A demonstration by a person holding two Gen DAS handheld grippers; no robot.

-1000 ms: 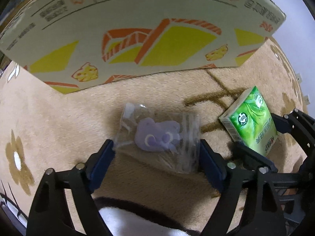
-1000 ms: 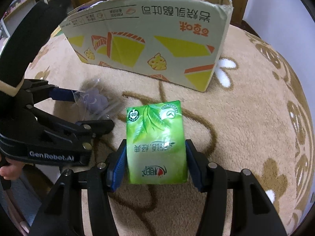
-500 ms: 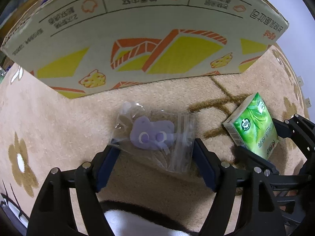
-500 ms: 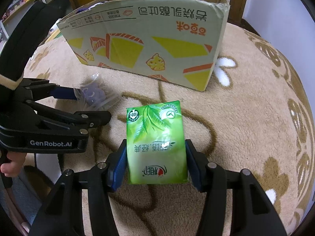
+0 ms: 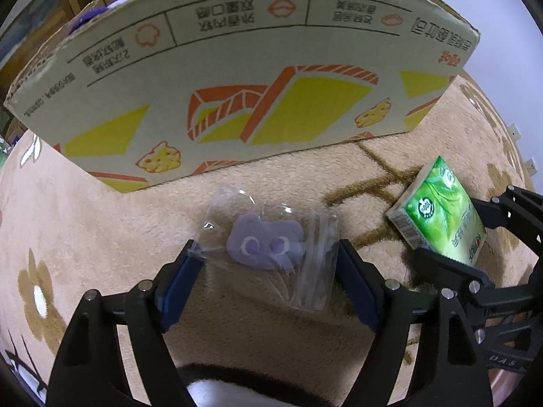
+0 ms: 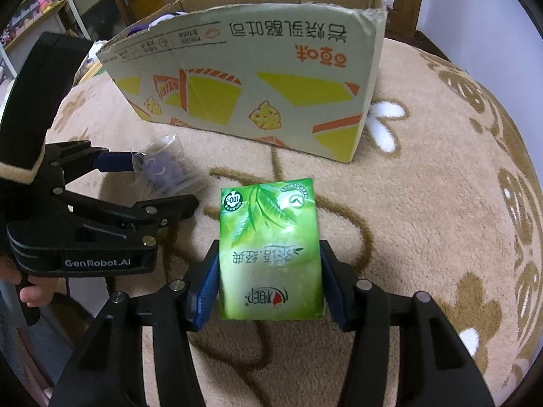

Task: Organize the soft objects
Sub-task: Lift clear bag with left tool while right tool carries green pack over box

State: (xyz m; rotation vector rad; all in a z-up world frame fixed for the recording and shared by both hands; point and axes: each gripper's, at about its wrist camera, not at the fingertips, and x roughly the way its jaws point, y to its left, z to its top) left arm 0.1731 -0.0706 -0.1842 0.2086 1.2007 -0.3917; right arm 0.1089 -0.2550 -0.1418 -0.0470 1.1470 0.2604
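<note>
A green plastic-wrapped tissue pack (image 6: 269, 247) is clamped between the blue-padded fingers of the right gripper (image 6: 269, 279) at lower centre, raised over the beige flowered plush cover (image 6: 424, 203). At centre of the left view, a clear zip bag holding a soft purple toy (image 5: 268, 244) is pinched at its edges by the left gripper (image 5: 268, 271). Neither has been placed in the printed cardboard box (image 6: 258, 81) at upper frame, where something purple already shows; both drops appear to remain.

Glossy tissue pack (image 6: 269, 247) — plush rug (image 6: 424, 203)
</note>
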